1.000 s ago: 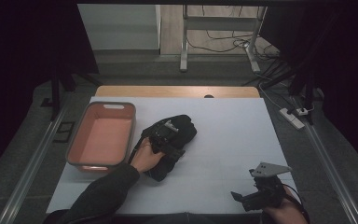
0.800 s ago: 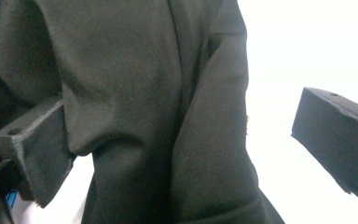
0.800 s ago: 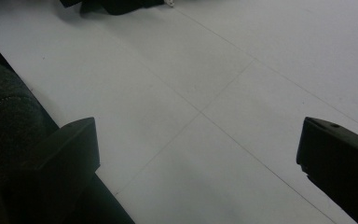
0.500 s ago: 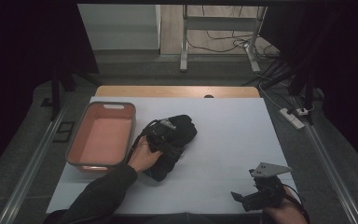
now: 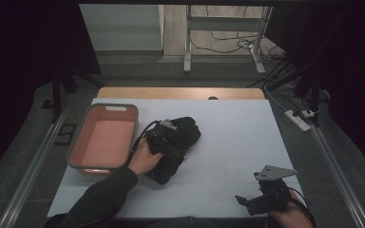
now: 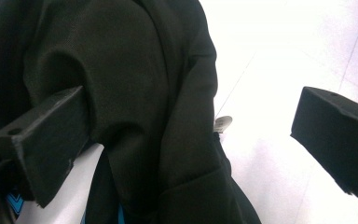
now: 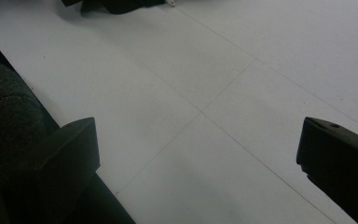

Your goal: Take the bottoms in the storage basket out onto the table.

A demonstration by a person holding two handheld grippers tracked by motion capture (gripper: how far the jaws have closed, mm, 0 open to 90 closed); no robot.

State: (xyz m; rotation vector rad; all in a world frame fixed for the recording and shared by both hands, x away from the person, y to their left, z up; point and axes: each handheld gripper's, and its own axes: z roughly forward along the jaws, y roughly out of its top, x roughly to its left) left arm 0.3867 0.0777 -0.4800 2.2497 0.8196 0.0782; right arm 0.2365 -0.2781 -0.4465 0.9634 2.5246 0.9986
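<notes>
Bench (image 5: 228, 142): white sheet over it. Pink tub (image 5: 103, 140) near left edge, nothing in it. Black garment (image 5: 180, 142) bunched just right of tub, left of bench centre. Vs 1 s ago: left tongs (image 5: 168, 137) pushed further onto the cloth; jaws wide, a fold between them (image 6: 135, 93), not clamped. Likely grasp pending. Right tongs (image 5: 261, 199) unmoved at near right edge, wide, holding nothing. Small white tag (image 6: 223, 122) on garment, text unreadable.
</notes>
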